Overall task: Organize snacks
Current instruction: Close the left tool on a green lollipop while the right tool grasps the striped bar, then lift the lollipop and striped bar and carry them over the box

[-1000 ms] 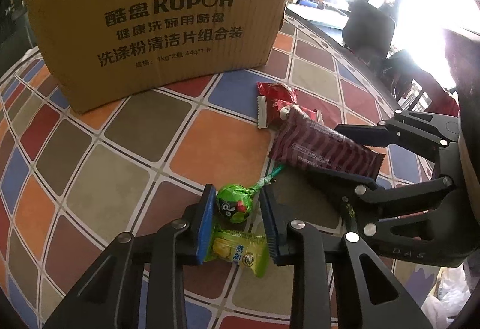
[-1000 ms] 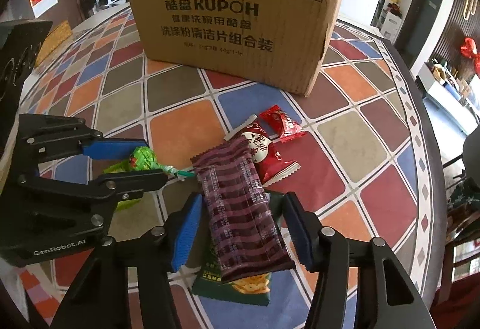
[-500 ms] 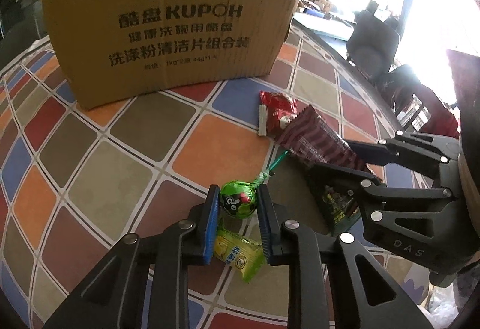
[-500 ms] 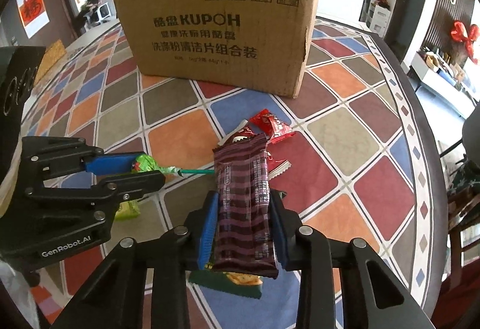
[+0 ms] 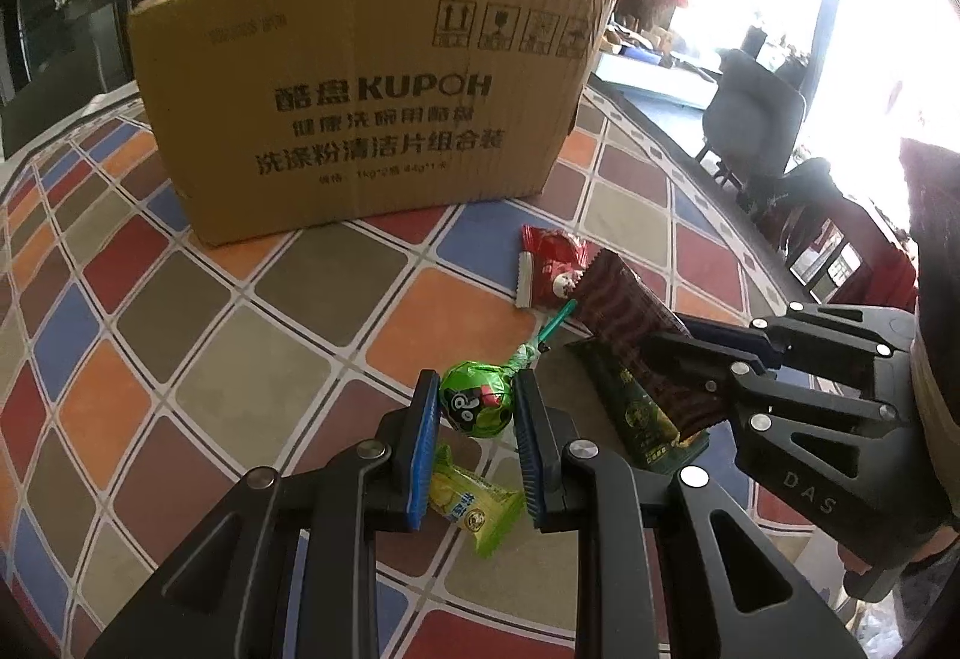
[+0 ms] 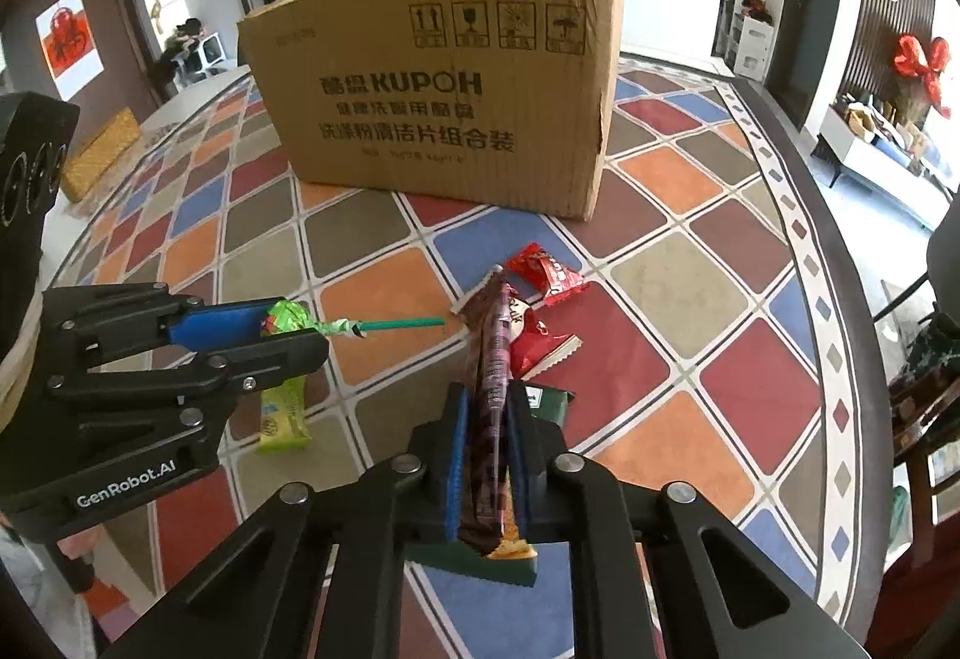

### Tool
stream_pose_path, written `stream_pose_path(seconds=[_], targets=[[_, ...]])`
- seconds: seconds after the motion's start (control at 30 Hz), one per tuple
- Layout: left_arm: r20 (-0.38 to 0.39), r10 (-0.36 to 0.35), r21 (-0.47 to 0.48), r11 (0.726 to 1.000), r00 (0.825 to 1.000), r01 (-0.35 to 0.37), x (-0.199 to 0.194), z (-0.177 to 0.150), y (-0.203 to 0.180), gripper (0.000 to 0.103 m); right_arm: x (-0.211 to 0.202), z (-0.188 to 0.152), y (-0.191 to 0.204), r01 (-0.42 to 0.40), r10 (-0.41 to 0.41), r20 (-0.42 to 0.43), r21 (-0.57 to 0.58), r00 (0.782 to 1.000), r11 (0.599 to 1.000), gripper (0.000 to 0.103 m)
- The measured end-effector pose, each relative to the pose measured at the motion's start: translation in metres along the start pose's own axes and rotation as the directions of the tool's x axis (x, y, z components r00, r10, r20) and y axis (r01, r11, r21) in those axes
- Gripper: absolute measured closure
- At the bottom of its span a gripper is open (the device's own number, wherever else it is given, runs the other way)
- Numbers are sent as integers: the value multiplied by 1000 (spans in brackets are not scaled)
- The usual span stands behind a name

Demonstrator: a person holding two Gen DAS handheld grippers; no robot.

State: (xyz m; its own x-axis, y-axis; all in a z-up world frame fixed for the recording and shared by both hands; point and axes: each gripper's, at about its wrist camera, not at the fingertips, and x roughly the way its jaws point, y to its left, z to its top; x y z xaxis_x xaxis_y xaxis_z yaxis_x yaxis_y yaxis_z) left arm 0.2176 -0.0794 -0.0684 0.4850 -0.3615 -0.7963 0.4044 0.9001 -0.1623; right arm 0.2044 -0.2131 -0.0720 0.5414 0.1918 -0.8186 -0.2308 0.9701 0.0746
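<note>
My left gripper (image 5: pixel 474 407) is shut on a green lollipop (image 5: pixel 477 407) and holds it above the table; its green stick (image 6: pixel 396 324) points toward the box. My right gripper (image 6: pixel 487 419) is shut on a long maroon snack bar (image 6: pixel 492 359), lifted and turned on edge. A brown cardboard box (image 5: pixel 366 113) stands at the back, also in the right wrist view (image 6: pixel 438 101). On the table lie a yellow-green packet (image 5: pixel 474 509), a dark green packet (image 5: pixel 636 407) and red candy wrappers (image 5: pixel 552 269).
The round table (image 6: pixel 678 275) has a multicoloured diamond-tile pattern and a dark rim on the right. Chairs (image 5: pixel 750 119) stand beyond the table's right edge. A woven basket (image 6: pixel 99 152) sits at the far left.
Both grippers closed on their snacks and lifted them. The maroon bar turned from flat to on edge. The lollipop rose off the yellow-green packet.
</note>
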Motion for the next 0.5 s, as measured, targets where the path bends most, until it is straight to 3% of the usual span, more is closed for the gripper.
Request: stream_pose_path(seconds=[0.5], targets=[[87, 22, -42, 999, 996, -18, -28, 12, 1, 78, -27, 8, 2, -18, 13, 90, 52, 996, 998, 94]])
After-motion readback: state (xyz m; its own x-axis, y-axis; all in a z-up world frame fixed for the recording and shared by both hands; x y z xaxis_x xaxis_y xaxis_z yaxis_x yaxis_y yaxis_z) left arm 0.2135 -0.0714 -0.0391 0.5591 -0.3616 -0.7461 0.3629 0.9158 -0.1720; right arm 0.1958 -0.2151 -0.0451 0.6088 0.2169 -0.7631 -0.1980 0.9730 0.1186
